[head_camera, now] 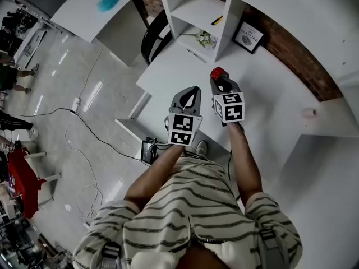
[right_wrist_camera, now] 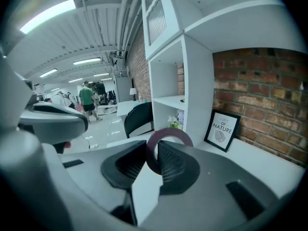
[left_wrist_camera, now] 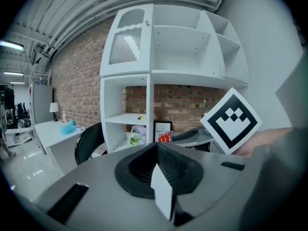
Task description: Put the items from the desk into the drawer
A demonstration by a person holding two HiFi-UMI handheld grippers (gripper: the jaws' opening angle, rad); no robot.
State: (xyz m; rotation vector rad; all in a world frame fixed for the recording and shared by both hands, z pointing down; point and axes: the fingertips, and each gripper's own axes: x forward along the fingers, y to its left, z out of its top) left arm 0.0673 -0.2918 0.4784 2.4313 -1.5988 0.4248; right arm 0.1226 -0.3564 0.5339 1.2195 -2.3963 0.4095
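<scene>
right tool (right_wrist_camera: pixel 156 152) clamped on ring (right_wrist_camera: pixel 169 133) | left tool (left_wrist_camera: pixel 156 150) closed, empty | apparent drawer (head_camera: pixel 130 129) lay at ring's 8 o'clock, nearer left tool

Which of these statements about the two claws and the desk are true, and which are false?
1. The right claw is shut on a ring. True.
2. The left claw holds a pen. False: it is shut, with nothing in it.
3. The framed picture stands on the desk against the brick wall. True.
4. The yellow item lies on the floor. False: it lies on a shelf.
</scene>
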